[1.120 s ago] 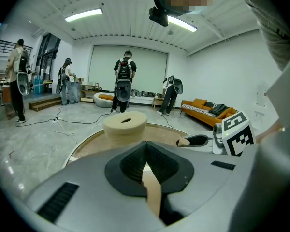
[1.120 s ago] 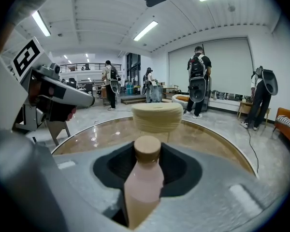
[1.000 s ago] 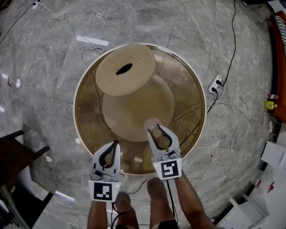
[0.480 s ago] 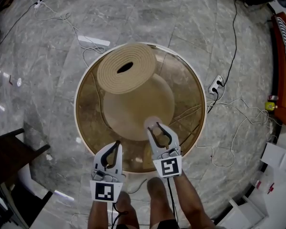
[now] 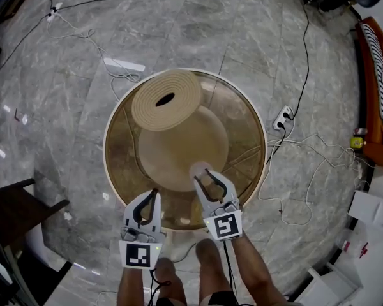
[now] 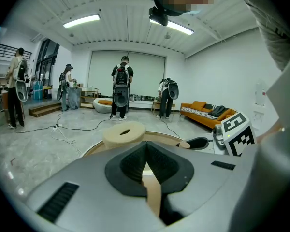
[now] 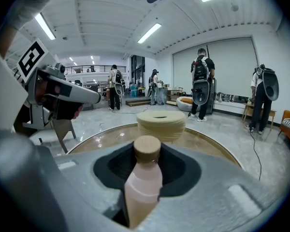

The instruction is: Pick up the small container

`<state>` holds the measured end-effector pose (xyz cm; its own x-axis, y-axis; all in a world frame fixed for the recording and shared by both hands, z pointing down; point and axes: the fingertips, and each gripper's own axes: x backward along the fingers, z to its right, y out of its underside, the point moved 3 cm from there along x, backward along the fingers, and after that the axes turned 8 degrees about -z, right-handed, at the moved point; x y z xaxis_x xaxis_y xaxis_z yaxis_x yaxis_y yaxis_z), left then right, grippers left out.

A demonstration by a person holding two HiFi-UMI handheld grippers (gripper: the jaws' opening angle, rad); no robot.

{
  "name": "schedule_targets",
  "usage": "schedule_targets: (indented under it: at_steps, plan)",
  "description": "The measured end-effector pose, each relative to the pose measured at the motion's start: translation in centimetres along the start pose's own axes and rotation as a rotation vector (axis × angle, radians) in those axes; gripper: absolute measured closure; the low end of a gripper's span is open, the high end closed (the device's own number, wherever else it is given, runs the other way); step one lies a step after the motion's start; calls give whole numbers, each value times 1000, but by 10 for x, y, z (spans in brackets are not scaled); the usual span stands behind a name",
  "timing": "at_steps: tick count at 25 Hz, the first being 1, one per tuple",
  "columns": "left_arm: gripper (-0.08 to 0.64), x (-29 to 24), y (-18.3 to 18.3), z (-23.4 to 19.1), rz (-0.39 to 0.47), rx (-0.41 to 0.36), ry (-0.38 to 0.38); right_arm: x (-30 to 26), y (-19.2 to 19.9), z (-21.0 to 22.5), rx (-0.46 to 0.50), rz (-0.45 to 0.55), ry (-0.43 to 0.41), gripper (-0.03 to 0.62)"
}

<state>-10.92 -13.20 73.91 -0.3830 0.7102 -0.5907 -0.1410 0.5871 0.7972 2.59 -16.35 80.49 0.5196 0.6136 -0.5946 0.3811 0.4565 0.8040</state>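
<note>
Between the jaws of the right gripper (image 5: 208, 174) sits the small pale-pink plastic bottle (image 7: 144, 180) with a round tan cap (image 7: 147, 149). Both jaws press against the bottle's sides below the cap. The bottle leans back toward the gripper body, which hides its base, so whether the base is clear of the tabletop cannot be told. Bottle and gripper are over the near part of the round, brown-tinted glass table (image 5: 246, 129) with a white rim. Further back on the glass stands a beige ribbed round block (image 5: 166, 99) with an oval hole in its top, well apart from the bottle. Beside the right gripper, the left gripper (image 5: 154, 194) has its jaws pressed together at the tips, with nothing between them. Grey marble floor (image 5: 64, 107) surrounds the table; a black cable (image 5: 305, 46) and a white power strip (image 5: 282, 116) lie on it. Persons wearing backpacks (image 6: 121, 88) stand near the far wall.
</note>
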Motion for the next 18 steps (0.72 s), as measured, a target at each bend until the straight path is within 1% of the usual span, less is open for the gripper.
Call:
schedule_targets:
  at_steps: [3, 6, 10, 14, 18]
  plan:
    - [543, 12, -16, 3, 11, -4, -1, 15, -19, -1, -1, 18, 2, 457]
    - [543, 26, -36, 6, 25, -24, 3, 32, -41, -3, 8, 32, 3, 457]
    - [543, 48, -70, 10, 60, -29, 5, 57, -74, -3, 14, 57, 18, 457]
    - [543, 76, -105, 17, 97, -74, 2, 89, -109, -5, 18, 75, 24, 457]
    - [543, 110, -138, 25, 119, -80, -1, 127, -147, -11, 11, 97, 25, 457]
